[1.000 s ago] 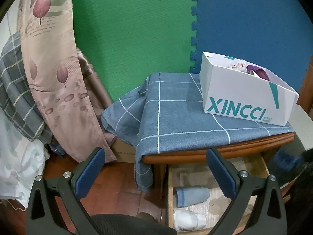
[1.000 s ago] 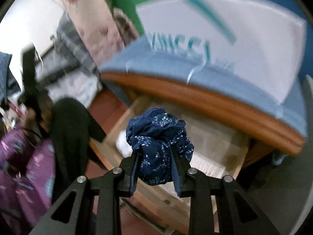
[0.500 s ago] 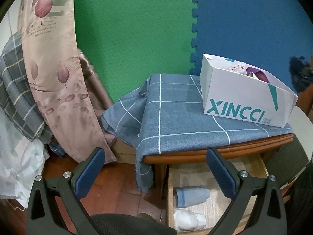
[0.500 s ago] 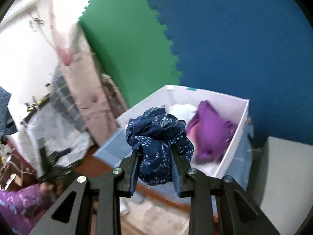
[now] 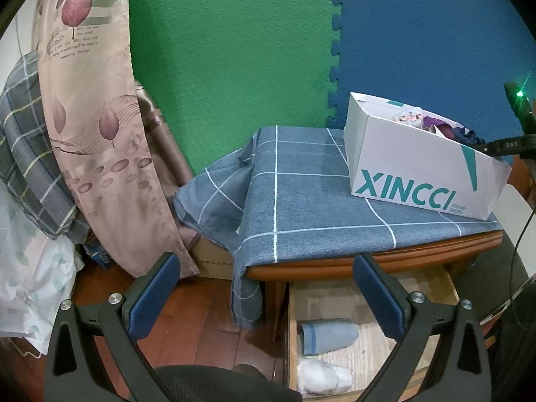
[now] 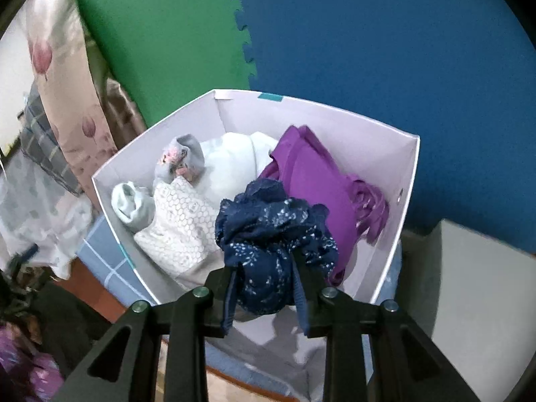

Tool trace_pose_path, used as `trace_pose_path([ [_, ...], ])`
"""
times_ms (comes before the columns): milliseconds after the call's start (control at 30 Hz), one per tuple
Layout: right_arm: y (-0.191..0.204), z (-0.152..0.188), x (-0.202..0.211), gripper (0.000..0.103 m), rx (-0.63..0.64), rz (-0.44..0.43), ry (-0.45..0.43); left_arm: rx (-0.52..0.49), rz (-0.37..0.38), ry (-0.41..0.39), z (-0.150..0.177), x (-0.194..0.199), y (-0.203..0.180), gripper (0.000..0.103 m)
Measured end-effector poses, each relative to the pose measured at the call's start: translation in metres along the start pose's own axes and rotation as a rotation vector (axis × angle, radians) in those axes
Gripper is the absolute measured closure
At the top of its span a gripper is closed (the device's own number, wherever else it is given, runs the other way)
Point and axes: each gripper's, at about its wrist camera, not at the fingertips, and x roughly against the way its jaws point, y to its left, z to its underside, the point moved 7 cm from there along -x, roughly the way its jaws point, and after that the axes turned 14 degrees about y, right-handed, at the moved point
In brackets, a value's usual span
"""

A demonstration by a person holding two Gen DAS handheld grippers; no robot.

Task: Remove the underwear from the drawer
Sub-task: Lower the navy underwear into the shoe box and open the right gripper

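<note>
Right gripper [image 6: 266, 293] clamped on a bunched navy underwear piece [image 6: 273, 231] with pale speckles, pads pressed into the cloth on both sides. Held above the white shoe box [image 6: 407, 201], over its near end, just beside the purple garment [image 6: 311, 181] lying in the box. Also in the box: a white honeycomb-patterned piece [image 6: 182, 224], a pale rolled sock [image 6: 132, 206], a white folded garment [image 6: 231, 164] and a grey piece with a flower print [image 6: 182, 157].

Left gripper [image 5: 268, 296] spread wide, nothing between the blue pads [image 5: 152, 296], hanging in front of the box and lower, before the open drawer [image 5: 445, 284]. Inside the drawer, below the box: a grey-blue rolled piece [image 5: 328, 333] and a white bundle [image 5: 321, 377], lying just apart. Box standing on the checked blue cloth [image 5: 301, 201] that covers the wooden cabinet [image 5: 385, 261]. Left of the box, a leaf-print curtain [image 5: 97, 127].
</note>
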Motion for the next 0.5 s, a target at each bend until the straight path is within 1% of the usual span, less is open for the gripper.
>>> trace_pose_path([
  [133, 0.0036, -0.0026, -0.0043, 0.073, 0.015, 0.032, 0.007, 0.001, -0.001, 0.002, 0.0006, 0.0001, 0.0001, 0.001],
  [433, 0.0064, -0.0045, 0.0007, 0.073, 0.007, 0.034, -0.022, 0.001, -0.004, 0.001, 0.0011, 0.0002, -0.0002, 0.001],
  [500, 0.0057, -0.0055, 0.0013, 0.070, -0.007, 0.026, -0.025, 0.001, -0.005, 0.001, 0.0010, 0.0002, 0.0002, 0.001],
])
